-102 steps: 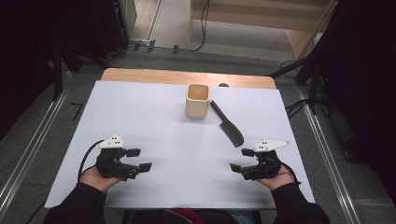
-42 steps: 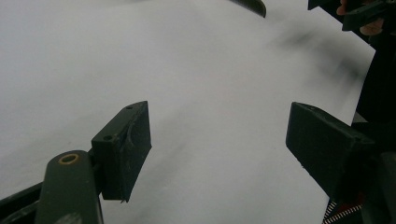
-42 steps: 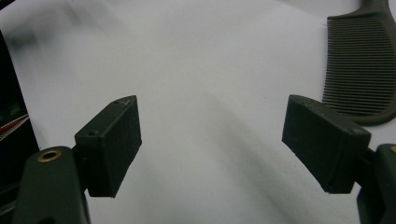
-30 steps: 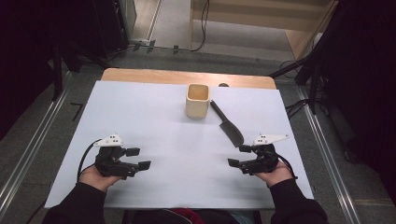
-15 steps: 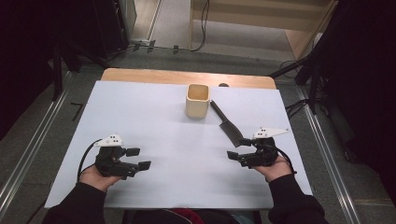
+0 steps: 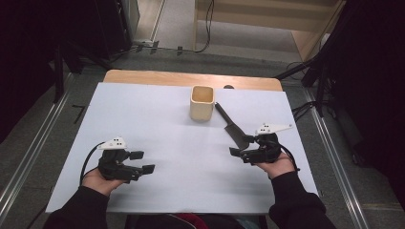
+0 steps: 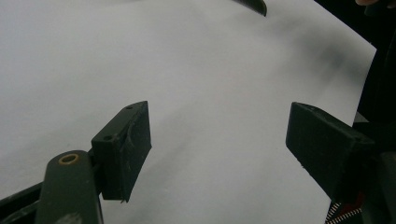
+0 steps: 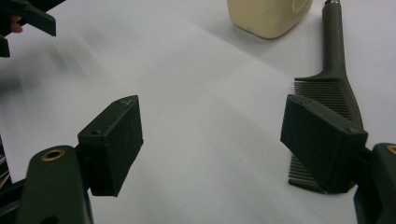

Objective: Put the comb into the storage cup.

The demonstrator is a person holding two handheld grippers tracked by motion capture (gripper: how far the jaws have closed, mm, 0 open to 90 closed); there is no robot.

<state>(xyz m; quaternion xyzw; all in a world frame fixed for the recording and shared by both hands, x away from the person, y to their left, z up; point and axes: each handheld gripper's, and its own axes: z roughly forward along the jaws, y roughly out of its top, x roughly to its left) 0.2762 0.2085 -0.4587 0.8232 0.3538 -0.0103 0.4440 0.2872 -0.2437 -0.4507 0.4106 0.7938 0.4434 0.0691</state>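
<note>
A cream square cup (image 6: pixel 202 102) stands upright at the back middle of the white table cover (image 6: pixel 157 119). To its right lies a dark comb (image 6: pixel 231 128), handle toward the cup. My right gripper (image 6: pixel 242 145) is open, low over the sheet, right at the comb's toothed end. In the right gripper view the comb (image 8: pixel 334 93) lies by the right jaw of that open gripper (image 8: pixel 212 135), and the cup (image 8: pixel 268 16) is ahead. My left gripper (image 6: pixel 142 161) is open at the front left, nothing between its jaws (image 7: pixel 219 135). The comb's tip (image 7: pixel 254 3) shows far off.
A strip of wooden tabletop (image 6: pixel 143 76) shows behind the white cover. Metal floor rails (image 6: pixel 33 152) run along both sides of the table. Cables (image 6: pixel 301 109) lie on the floor at the right. The left gripper (image 8: pixel 28 18) appears far off in the right gripper view.
My right gripper has moved forward from the front edge up to the comb's toothed end. The left gripper, cup and comb have stayed where they were.
</note>
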